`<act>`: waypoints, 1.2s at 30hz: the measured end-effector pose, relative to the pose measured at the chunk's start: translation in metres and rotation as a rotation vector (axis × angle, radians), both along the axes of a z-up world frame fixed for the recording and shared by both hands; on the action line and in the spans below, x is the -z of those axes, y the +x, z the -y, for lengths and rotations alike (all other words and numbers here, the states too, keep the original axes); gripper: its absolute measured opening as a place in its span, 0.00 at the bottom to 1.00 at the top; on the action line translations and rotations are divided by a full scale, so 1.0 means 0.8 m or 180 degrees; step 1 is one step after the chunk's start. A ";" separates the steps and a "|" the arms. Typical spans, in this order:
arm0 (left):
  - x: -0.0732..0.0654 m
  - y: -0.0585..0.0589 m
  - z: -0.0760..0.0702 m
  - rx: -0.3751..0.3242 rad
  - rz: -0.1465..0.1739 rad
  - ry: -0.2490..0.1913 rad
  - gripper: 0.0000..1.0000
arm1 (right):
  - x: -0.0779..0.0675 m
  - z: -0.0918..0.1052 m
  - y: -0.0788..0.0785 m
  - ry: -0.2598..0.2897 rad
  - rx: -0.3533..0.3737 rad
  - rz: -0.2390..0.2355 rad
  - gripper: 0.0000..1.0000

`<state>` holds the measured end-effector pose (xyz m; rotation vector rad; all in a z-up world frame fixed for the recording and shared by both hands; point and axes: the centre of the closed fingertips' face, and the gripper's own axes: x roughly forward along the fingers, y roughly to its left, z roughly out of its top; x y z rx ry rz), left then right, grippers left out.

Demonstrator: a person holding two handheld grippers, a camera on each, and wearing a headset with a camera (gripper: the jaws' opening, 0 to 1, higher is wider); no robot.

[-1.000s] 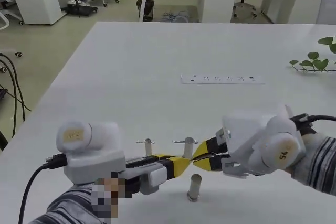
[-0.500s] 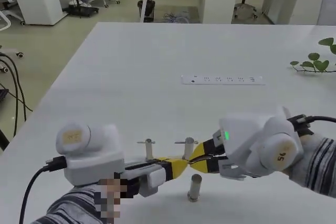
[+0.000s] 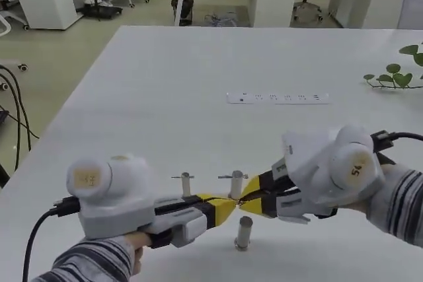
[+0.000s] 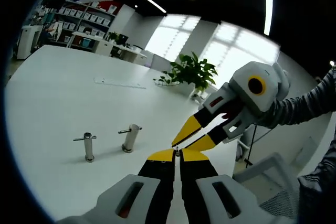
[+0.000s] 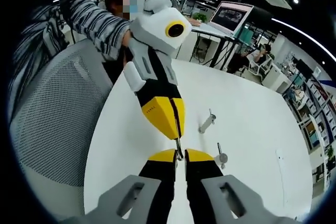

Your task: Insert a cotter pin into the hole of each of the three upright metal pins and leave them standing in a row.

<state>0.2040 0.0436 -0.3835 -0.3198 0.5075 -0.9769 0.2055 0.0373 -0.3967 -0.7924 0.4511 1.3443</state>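
Both tips still meet: left gripper [image 4: 177, 153] clamps the cotter [image 5: 178, 146]; right gripper [image 5: 180, 157] has rolled, grip unclear

A round yellowish sticker [image 3: 357, 161] on the housing of the right tool [image 3: 243, 197] carries two dark characters that read as "54", turned on their side. A matching pale sticker [image 3: 86, 177] on the left tool [image 3: 230, 203] is too blurred to read. In the right gripper view, small dark print [image 5: 151, 109] on a yellow jaw of the left tool is too fine to make out. In the left gripper view, a red label [image 4: 212, 103] on the right tool is also illegible.
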 end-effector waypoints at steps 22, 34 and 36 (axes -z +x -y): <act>-0.012 -0.026 0.004 0.0543 0.0715 0.0250 0.00 | 0.004 0.002 -0.025 0.0418 0.0168 -0.0975 0.07; -0.015 -0.040 0.008 0.0720 0.0795 0.0236 0.00 | 0.001 -0.007 -0.046 0.0413 -0.0069 -0.1048 0.01; -0.016 -0.040 0.008 0.0720 0.0797 0.0227 0.00 | 0.000 -0.007 -0.047 0.0397 -0.0093 -0.1034 0.01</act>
